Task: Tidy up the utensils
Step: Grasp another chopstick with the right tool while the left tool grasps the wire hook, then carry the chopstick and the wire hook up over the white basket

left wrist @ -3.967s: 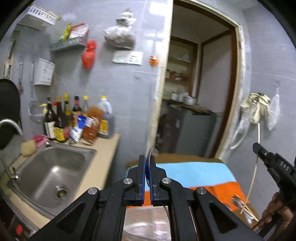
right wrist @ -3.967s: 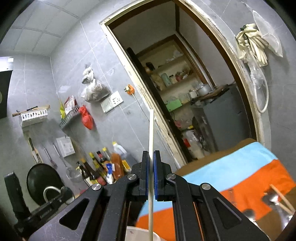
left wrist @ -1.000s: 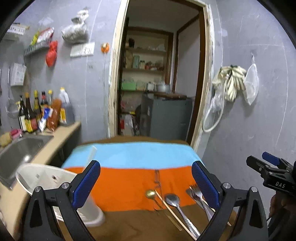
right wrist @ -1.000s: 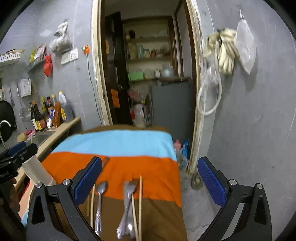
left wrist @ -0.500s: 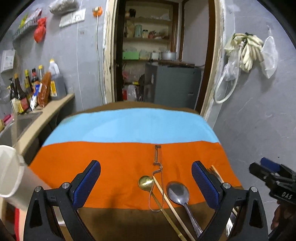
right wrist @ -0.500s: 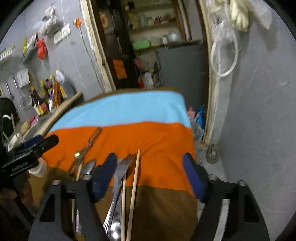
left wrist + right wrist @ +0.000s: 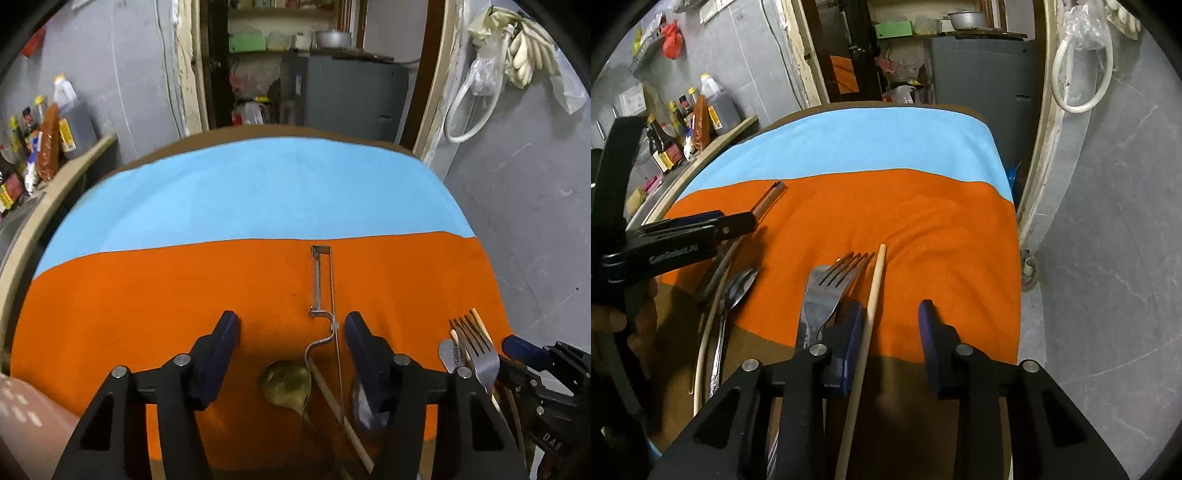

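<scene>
From the left wrist we see our left gripper [image 7: 291, 345] closing, not yet pinching, around the peeler [image 7: 320, 280] and brass spoon [image 7: 285, 382] on the orange cloth [image 7: 147, 295].

From the right wrist, our right gripper [image 7: 890, 339] closes around a chopstick [image 7: 871, 306] without clamping it, beside the fork [image 7: 831, 288]; lettering on the left gripper's body is unreadable.

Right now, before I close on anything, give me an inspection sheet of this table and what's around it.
Surface: striped cloth, blue, orange and brown bands, lying flat.
Job's things: peeler, brass spoon, steel spoon, fork, chopstick, all lying on the cloth.
Clutter: nothing seen on the cloth.
Grippers: left gripper closing, peeler and brass spoon between its fingers, not pressed; right gripper closing around the chopstick, not pressed.
Cables: white hose on the wall.
Surroundings: bottles on the counter, open doorway.
</scene>
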Demonstrator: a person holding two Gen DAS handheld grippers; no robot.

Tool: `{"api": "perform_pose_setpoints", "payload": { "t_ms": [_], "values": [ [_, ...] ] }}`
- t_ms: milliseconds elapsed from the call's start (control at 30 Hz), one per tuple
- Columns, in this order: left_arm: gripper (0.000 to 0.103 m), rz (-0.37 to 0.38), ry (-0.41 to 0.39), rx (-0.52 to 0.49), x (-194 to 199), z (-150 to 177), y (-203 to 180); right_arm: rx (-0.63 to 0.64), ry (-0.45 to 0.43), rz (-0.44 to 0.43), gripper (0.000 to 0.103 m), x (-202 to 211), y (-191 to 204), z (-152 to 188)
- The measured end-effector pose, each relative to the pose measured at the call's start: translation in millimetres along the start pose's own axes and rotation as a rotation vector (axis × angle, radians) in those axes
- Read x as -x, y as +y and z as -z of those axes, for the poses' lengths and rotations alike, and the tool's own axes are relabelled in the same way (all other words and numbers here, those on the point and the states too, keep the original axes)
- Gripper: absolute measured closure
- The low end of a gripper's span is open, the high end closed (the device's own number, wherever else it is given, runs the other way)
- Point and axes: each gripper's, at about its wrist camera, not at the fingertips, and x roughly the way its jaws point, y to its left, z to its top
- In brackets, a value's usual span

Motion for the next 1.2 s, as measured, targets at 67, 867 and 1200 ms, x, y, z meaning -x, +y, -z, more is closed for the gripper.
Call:
{"api": "perform_pose_setpoints", "payload": {
  "t_ms": [67,867,1200],
  "values": [
    [0.049,0.004,0.017,-0.007,-6.6,-2.5,-2.2,0.006,0.014,0.005,0.079,-4.1,2.7,-3.6],
    [0.088,0.127,0.0,0.074,21.4,-19.7,8.9,-0.136,-0.058,-0.033,0.099,45.7,1.6,-12.8],
    [0.089,0.247,-0.246,0.07,109.1,6.6,24.1,-0.209,-0.272,-0.101,0.099,118.2,12.0,1.5]
  ]
}}
